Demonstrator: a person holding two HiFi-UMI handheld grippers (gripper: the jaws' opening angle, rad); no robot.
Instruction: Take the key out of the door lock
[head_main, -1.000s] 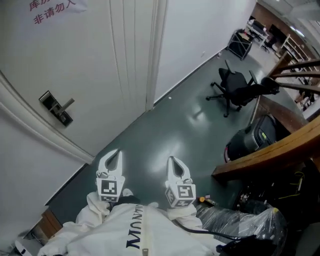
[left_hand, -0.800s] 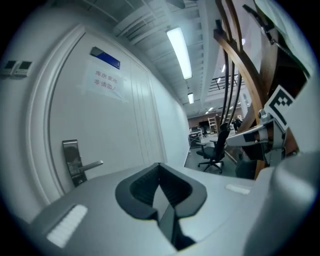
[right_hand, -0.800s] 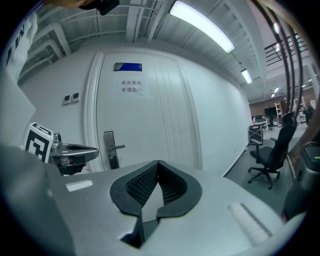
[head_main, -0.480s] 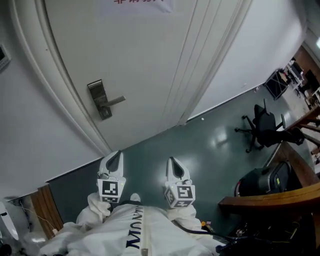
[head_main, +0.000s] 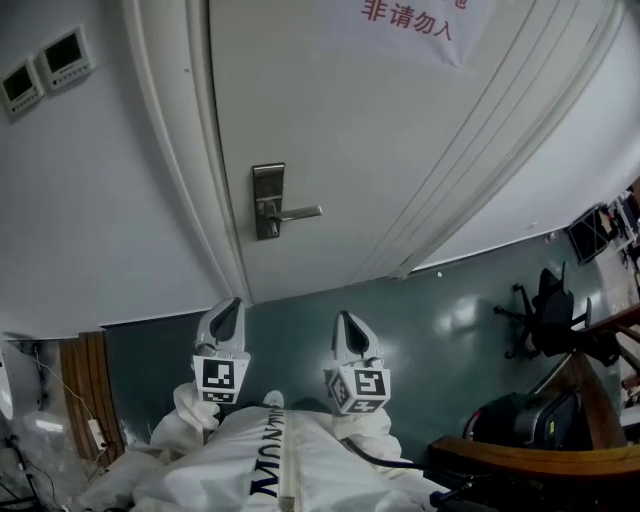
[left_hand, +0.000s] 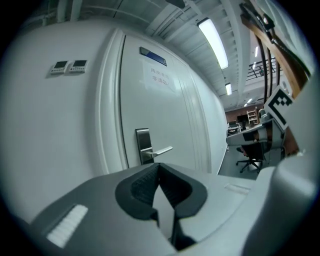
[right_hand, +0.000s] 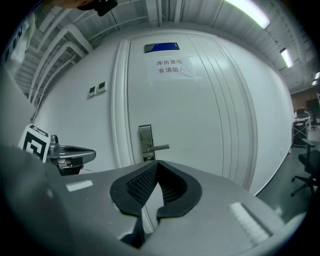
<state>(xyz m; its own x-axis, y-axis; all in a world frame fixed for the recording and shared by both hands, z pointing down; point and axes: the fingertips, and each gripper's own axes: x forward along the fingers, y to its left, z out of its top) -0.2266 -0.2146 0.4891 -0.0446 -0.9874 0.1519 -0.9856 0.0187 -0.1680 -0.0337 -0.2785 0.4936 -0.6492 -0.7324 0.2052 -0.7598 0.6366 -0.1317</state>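
Left tool (head_main: 230, 305) and right tool (head_main: 344, 320), ribbed pads (left_hand: 142, 186) closed empty, hang well short of the white door's (head_main: 340, 130) rectangular brushed-metal lock plate (head_main: 266, 200), its key too small to tell.

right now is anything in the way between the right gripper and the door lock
Nothing visible is. The right gripper, jaws together and empty, points toward the lock plate on the door, with only bare floor and open air between them. The key itself is too small to make out from here.
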